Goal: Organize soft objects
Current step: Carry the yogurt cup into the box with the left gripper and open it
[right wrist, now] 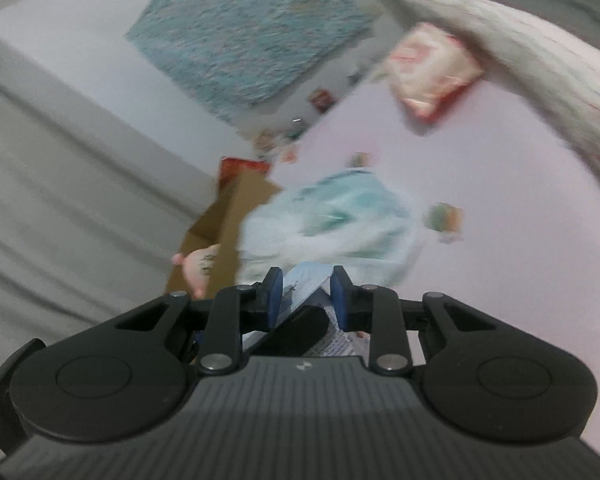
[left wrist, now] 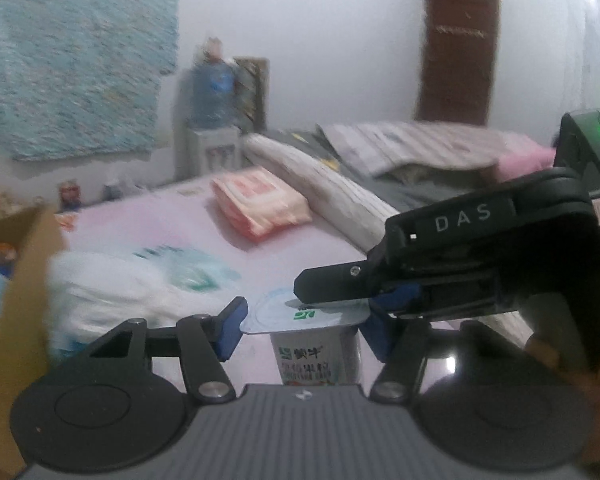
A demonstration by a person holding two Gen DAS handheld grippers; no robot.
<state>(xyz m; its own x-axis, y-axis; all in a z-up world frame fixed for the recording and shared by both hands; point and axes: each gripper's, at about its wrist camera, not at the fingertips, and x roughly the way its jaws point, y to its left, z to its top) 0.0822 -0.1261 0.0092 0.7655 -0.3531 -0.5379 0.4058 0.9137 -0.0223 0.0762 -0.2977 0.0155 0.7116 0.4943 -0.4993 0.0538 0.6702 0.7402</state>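
Note:
A small white yogurt cup [left wrist: 316,356] with a pale blue foil lid [left wrist: 300,314] sits between the blue pads of my left gripper [left wrist: 304,332], which is shut on it at the rim. My right gripper [left wrist: 332,300] reaches in from the right and pinches the edge of the lid. In the right wrist view my right gripper [right wrist: 305,300] is shut on that pale blue lid [right wrist: 304,284]. A white and teal soft pack [left wrist: 132,288] [right wrist: 332,220] lies on the pink sheet [left wrist: 284,248]. A red and white soft pack [left wrist: 260,204] [right wrist: 432,68] lies farther back.
An open cardboard box [left wrist: 24,280] [right wrist: 228,216] stands at the bed's left edge. A rolled striped quilt [left wrist: 332,192] and piled bedding [left wrist: 420,148] run along the right. A water dispenser [left wrist: 212,120] stands by the wall. Small cups [right wrist: 444,218] lie on the sheet.

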